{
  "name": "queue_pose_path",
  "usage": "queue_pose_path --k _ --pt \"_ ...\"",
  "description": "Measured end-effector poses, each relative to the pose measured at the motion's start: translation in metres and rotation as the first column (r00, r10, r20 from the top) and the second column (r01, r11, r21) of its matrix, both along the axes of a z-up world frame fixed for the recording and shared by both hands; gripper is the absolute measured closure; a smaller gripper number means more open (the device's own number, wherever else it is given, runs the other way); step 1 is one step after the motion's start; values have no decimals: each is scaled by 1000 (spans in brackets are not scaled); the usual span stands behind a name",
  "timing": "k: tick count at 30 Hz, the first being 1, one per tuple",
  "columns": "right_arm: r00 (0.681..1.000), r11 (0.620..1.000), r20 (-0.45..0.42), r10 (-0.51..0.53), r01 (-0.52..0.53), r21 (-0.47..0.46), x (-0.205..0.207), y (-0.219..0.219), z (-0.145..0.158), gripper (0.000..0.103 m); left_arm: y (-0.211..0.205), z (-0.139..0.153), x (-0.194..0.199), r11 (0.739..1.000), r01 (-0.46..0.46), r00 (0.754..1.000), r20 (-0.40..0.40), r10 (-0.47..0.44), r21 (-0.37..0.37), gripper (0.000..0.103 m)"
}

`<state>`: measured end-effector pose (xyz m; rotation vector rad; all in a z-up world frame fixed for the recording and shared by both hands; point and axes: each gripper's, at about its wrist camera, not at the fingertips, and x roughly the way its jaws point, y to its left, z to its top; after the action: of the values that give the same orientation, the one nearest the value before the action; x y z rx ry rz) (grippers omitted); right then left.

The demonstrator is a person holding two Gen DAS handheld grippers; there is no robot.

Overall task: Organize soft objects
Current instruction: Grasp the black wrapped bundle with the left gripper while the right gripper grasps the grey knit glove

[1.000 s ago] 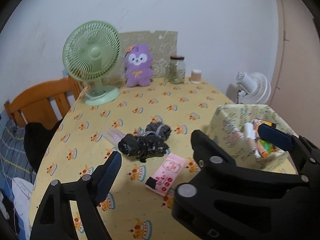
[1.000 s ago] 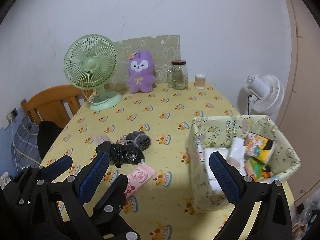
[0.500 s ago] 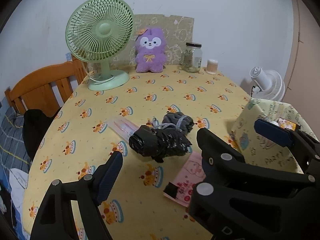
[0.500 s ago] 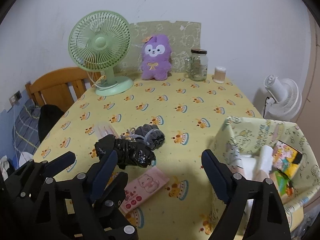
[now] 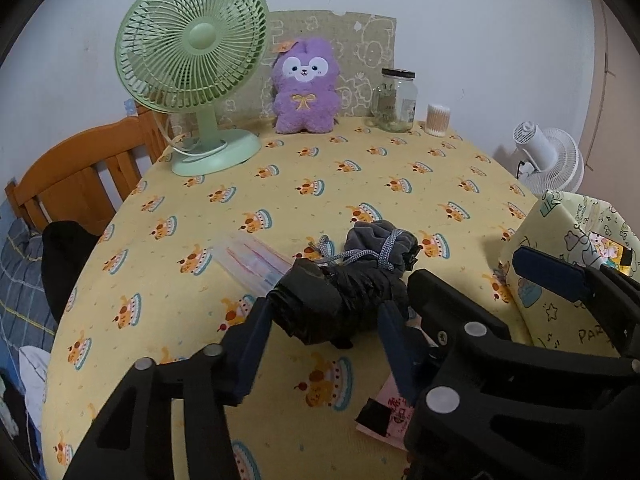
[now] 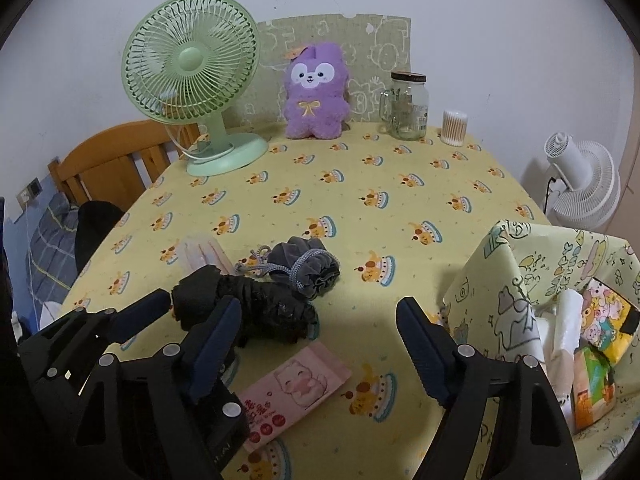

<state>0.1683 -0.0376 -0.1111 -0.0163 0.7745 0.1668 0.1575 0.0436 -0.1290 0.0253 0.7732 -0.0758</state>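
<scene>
Both grippers have come down and forward over the yellow tablecloth [image 5: 360, 168] since a second ago, and the black folded bundle [image 5: 336, 304] that lay well ahead now sits between the fingers of the left gripper [image 5: 326, 344]. Its jaws are closing around that bundle; whether the pads already press on it cannot be told, since the cloth bulges over both tips. The right gripper [image 6: 316, 344] hangs just beside it with its jaws also narrowing, nothing between them but tablecloth and the corner of a pink wipes packet [image 6: 296, 388].

For the task this looks like the start of a pickup, with the printed fabric basket [image 6: 520, 280] at the right as the likely destination. A grey drawstring pouch [image 6: 308, 268] touches the bundle's far side and its cord trails across, so it may drag along. A clear pink sleeve [image 5: 252, 260] lies just left. Room toward the basket is open, though its near wall stands high and the table edge is close below.
</scene>
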Motion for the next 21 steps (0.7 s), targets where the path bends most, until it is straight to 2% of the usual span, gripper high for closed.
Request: queue_pose_path --k 6,12,21 --pt "1000 1000 -15 -13 13 0 11 2 -6 20 3 -6 11 1000 0 1000 -12 0 -5 69" --pt "1000 1000 -16 -12 13 15 20 7 -9 20 8 -5 15 1000 -14 1000 -2 14 -14 81" --pt "1000 999 7 -11 11 38 38 17 -7 20 19 4 26 998 -50 999 17 50 24 83"
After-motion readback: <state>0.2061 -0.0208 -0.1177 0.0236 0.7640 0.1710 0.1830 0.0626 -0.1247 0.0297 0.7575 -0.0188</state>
